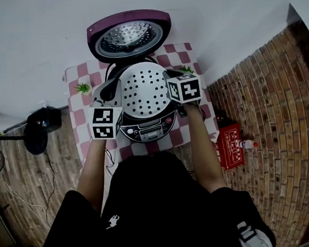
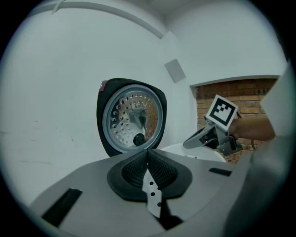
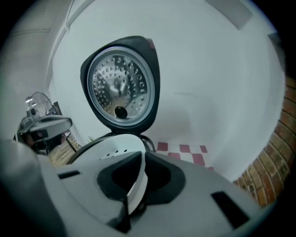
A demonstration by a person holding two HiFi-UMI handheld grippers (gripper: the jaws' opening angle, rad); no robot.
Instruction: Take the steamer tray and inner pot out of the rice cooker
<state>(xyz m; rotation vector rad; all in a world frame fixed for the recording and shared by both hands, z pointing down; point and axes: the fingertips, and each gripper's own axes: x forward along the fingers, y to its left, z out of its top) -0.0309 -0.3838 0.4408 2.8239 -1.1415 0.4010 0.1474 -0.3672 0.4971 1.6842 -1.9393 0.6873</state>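
- White plastic, round and shallow, drilled with rows of small holes: the white round perforated steamer tray (image 1: 142,88) lies across the open mouth of the dark, rounded rice cooker (image 1: 147,131). I cannot tell whether it rests on the rim or clears it.
- I have the left gripper (image 1: 114,86) on the tray's left edge. In the left gripper view its ribbed black pads (image 2: 134,166) are pressed together on a thin white strip of the tray's rim, with holes showing in the strip.
- The right gripper (image 1: 168,74) takes the opposite edge. In the right gripper view its smooth black pads (image 3: 159,178) pinch the curved white lip of the tray.
- The purple-backed hinged lid (image 1: 129,36) is swung open behind the tray. Its inner face is a bright metal disc, dimpled and perforated, set in a pale ring.
- The cooker stands on a red-and-white checked cloth (image 1: 79,109). A small green potted plant (image 1: 83,88) sits on the cloth at the cooker's left.
- A red rectangular box (image 1: 231,146) shows just right of the cloth's edge, and brick-patterned flooring (image 1: 272,91) lies beyond it.
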